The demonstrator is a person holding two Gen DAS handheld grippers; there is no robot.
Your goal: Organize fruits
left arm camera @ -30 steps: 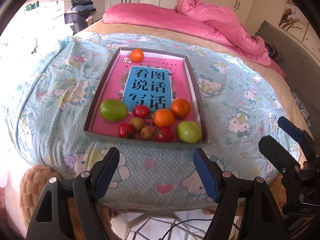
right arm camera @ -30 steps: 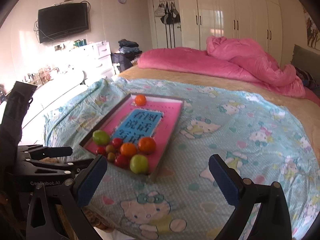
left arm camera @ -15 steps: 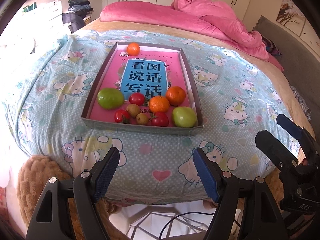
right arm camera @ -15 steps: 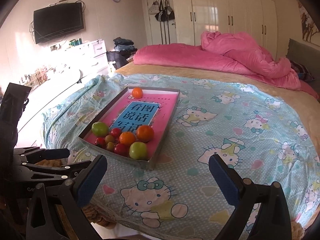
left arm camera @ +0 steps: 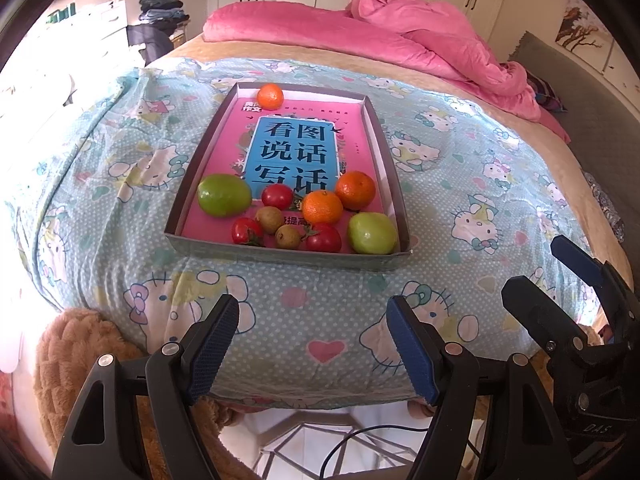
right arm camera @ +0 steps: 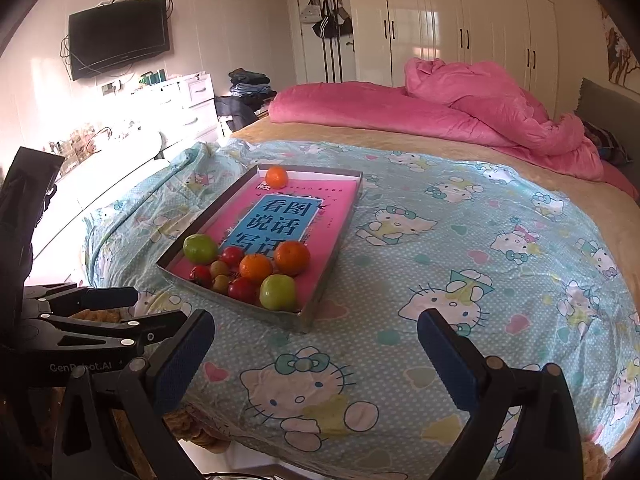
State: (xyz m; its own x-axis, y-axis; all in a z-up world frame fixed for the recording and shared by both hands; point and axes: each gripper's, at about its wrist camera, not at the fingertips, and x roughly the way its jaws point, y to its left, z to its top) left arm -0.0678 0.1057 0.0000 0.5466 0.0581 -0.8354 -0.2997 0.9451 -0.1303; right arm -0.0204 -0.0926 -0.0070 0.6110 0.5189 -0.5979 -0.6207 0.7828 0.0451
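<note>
A shallow grey box lid (left arm camera: 188,176) (right arm camera: 320,300) with a pink printed floor lies on the bed. At its near end sit two green fruits (left arm camera: 224,195) (left arm camera: 372,233), two oranges (left arm camera: 322,207) (left arm camera: 355,190), three red tomatoes and two small brown fruits (left arm camera: 269,219). A third orange (left arm camera: 270,96) (right arm camera: 277,176) rests alone at the far end. My left gripper (left arm camera: 312,340) hangs open over the bed's near edge, short of the lid, with nothing between its blue pads. My right gripper (right arm camera: 316,354) is open too, empty, to the right of the lid.
A Hello Kitty sheet (left arm camera: 460,208) covers the bed; a pink duvet (right arm camera: 480,112) is heaped at the far side. A brown plush rug (left arm camera: 80,352) and a cable lie on the floor below the bed edge. White drawers and a wall television (right arm camera: 119,36) stand to the left.
Both views have shifted slightly, so the lid and fruit sit a little lower and nearer in frame. The fruit has not moved in the lid, and both grippers stay open and empty.
</note>
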